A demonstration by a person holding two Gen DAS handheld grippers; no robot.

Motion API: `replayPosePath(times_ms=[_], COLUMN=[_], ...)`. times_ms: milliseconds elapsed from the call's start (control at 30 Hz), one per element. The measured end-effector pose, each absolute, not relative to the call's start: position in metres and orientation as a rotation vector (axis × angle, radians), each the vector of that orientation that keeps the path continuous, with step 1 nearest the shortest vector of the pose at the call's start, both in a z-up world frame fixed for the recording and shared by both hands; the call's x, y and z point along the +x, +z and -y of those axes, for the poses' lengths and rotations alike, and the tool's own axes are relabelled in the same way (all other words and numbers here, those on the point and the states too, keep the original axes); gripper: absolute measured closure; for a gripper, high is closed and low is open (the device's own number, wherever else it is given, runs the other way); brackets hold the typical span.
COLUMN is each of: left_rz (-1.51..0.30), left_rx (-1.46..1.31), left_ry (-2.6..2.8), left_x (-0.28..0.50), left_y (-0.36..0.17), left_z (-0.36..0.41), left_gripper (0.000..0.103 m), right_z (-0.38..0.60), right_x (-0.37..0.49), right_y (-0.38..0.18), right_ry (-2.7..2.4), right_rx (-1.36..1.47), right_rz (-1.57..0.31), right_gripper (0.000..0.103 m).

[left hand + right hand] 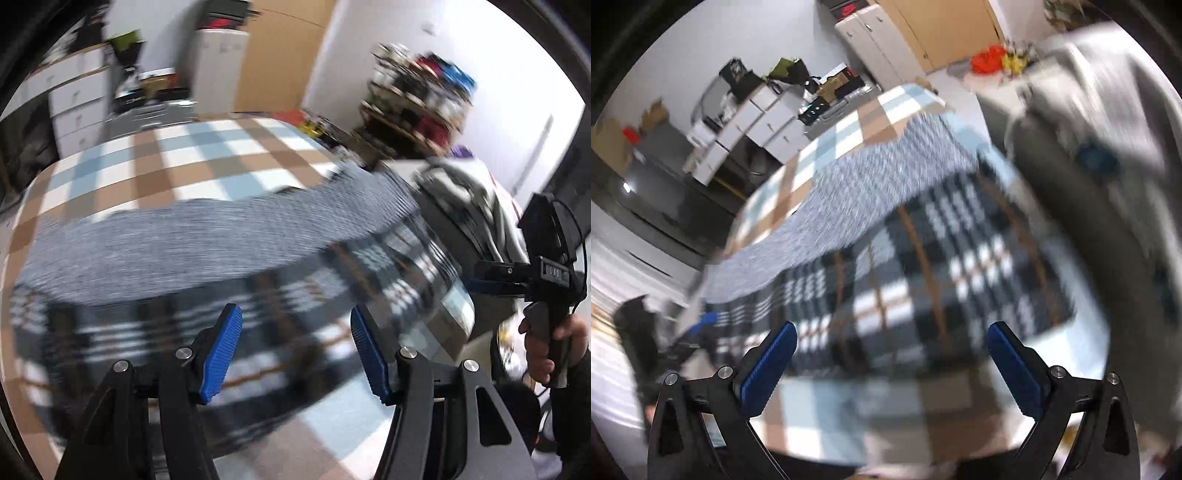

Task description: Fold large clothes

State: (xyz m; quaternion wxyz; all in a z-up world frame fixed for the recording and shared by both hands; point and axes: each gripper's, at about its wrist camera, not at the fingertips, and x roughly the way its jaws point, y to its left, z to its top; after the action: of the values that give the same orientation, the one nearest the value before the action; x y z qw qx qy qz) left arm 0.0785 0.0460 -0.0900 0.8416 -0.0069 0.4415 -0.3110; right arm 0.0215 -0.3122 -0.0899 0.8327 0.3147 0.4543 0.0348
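Note:
A dark plaid garment [332, 295] [923, 277] in black, white and brown lies flat on the checked tablecloth [221, 147] [849, 410]. A grey-blue speckled layer [184, 240] [849, 199] covers its far part; I cannot tell whether it belongs to the same garment. My left gripper [295, 350] hovers open over the plaid's near edge, with nothing between its blue pads [221, 354]. My right gripper [892, 354] is open too, above the plaid's near edge, and holds nothing. In the left wrist view it shows at the right [480, 277], held by a hand [554, 339]. Both views are blurred.
A heap of grey clothes [465, 199] [1108, 129] sits at the table's right end. Behind the table stand white drawers [74, 96] [757, 122], a cluttered shelf [417, 99] and a wooden door [273, 55].

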Motion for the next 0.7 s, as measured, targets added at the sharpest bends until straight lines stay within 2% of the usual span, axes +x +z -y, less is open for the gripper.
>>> replayPosePath(times_ms=[167,367,700], left_rz=[-0.996,-1.103,-1.151], left_rx=[-0.008,-0.138,-0.152], left_ry=[-0.723,-0.704,-0.724], left_x=[0.08,0.094,0.092], left_y=[-0.101,-0.116,-0.127], left_z=[-0.006,-0.013,-0.021], left_gripper=[0.047,0.047,0.048], right_z=[0.315,0.331,0.317], right_x=[0.015,0.032,0.07], right_y=[-0.119,-0.131,-0.126], right_ry=[0.09,0.061,-0.027], right_rx=[0.836,0.92,0.831], right_rz=[-0.994,-0.977,-0.893], right_gripper=[0.0,0.0,0.0])
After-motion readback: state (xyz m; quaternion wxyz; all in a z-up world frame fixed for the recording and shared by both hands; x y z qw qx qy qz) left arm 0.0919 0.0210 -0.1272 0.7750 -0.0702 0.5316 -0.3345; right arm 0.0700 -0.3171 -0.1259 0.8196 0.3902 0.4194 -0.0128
